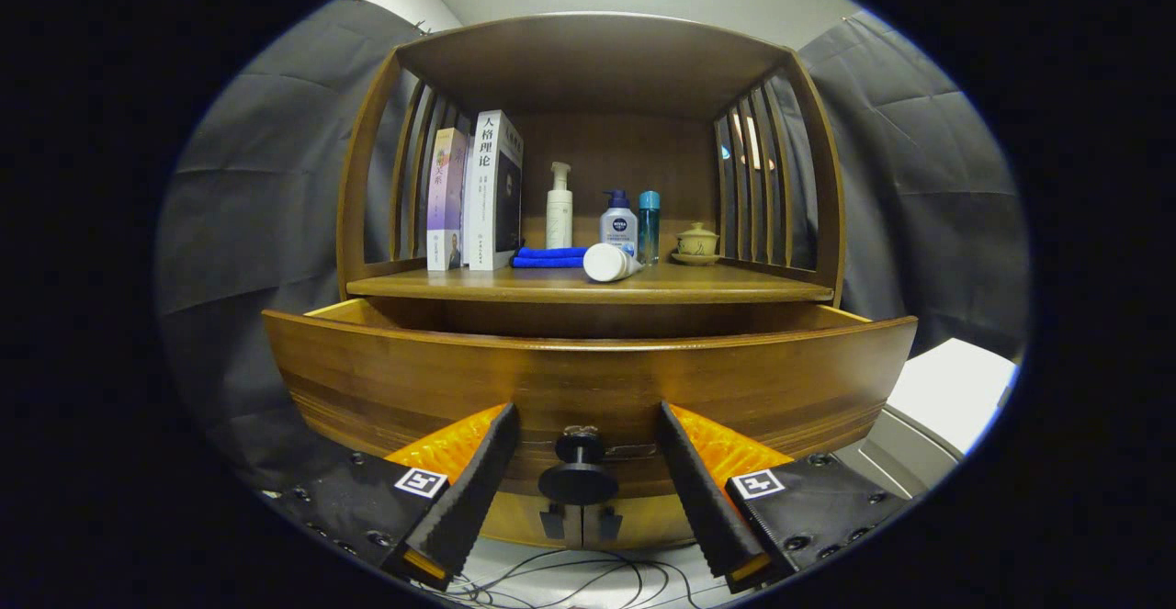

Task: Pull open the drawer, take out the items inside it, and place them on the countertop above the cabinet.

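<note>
Gripper (581, 471) spread wide before the pulled-out wooden drawer (588, 379), fingers flanking its dark round knob (578, 476) without touching. On the countertop (588, 289) above: two upright books (478, 191), folded blue cloth (548, 257), pump bottle (559, 207), toppled white bottle (610, 263), small lidded teacup (697, 242).

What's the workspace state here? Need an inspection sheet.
Surface: wooden countertop above the drawer, inside an open-fronted shelf unit.
Job's things: drawer pulled out; its inside is hidden behind the drawer front. Round knob on the front.
Clutter: two upright books, folded blue cloth, pump bottle, second pump bottle, slim teal bottle, white tube lying down, lidded cup on a saucer.
Grippers: gripper open, fingers either side of the knob, not touching it.
Cables: loose wires below the fingers.
Surroundings: dark cloth booth walls.
</note>
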The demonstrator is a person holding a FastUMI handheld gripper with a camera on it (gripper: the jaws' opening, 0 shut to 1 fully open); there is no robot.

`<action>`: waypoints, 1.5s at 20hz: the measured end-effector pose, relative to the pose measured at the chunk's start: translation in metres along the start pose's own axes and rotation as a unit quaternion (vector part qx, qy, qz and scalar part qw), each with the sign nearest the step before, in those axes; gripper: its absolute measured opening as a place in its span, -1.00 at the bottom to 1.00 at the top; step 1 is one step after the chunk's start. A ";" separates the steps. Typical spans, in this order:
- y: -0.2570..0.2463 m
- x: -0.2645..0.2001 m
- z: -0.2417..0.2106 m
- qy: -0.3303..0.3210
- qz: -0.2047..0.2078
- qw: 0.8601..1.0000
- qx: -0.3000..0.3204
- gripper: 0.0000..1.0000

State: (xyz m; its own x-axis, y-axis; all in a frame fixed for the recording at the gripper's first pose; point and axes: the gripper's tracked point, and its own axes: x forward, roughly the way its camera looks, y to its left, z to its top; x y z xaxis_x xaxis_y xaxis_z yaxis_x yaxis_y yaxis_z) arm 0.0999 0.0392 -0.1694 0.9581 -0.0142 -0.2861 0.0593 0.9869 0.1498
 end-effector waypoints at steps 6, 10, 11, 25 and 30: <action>0.001 0.028 0.008 0.006 0.001 1.000 -0.002 0.93; 0.001 0.048 0.011 0.006 0.004 1.000 -0.008 0.93; 0.001 0.052 0.012 0.005 0.005 1.000 -0.011 0.93; -0.003 0.106 0.018 0.001 0.003 1.000 -0.025 0.95; -0.001 0.103 0.018 -0.005 0.007 1.000 -0.021 0.93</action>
State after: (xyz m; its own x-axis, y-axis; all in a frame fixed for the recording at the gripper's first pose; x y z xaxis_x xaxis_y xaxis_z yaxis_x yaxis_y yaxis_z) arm 0.2034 0.0339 -0.1820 0.9616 -0.0009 -0.2743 0.0332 0.9930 0.1131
